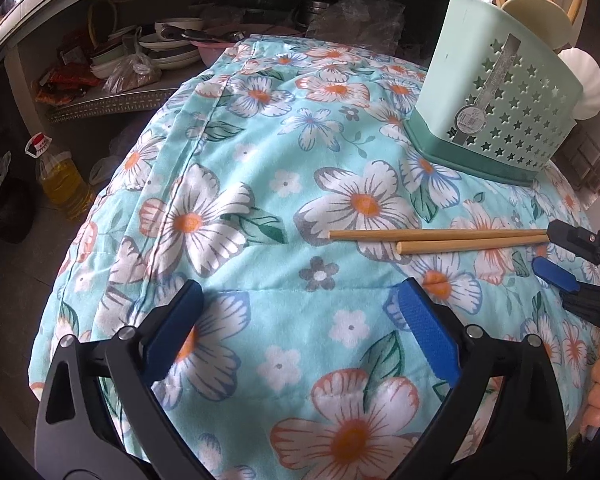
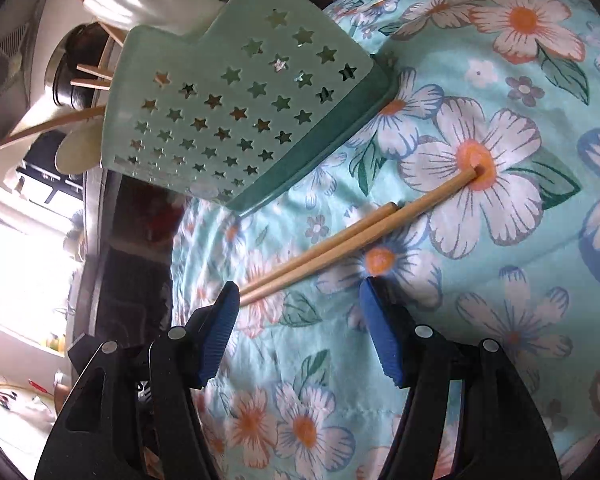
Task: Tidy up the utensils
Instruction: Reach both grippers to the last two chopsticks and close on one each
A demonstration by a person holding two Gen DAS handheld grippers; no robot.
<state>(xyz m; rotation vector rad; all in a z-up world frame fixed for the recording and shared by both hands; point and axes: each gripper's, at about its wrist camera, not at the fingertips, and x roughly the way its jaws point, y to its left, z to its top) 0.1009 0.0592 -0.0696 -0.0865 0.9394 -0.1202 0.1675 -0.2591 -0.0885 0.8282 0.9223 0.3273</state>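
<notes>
Two wooden chopsticks [image 1: 440, 239] lie side by side on the floral cloth, also in the right wrist view [image 2: 340, 244]. A mint green holder with star holes [image 1: 496, 100] stands behind them and holds spoons and chopsticks; it shows in the right wrist view [image 2: 236, 108] too. My left gripper [image 1: 300, 300] is open and empty over the cloth, short of the chopsticks. My right gripper [image 2: 296, 292] is open, its jaws either side of the chopsticks' near ends; it appears at the right edge of the left wrist view [image 1: 548, 252].
The floral cloth [image 1: 260, 160] covers the table. Behind it a shelf [image 1: 112, 96] holds bowls, plates and bags. An oil bottle [image 1: 60, 176] stands on the floor at the left. Pots [image 2: 76, 68] sit beyond the holder.
</notes>
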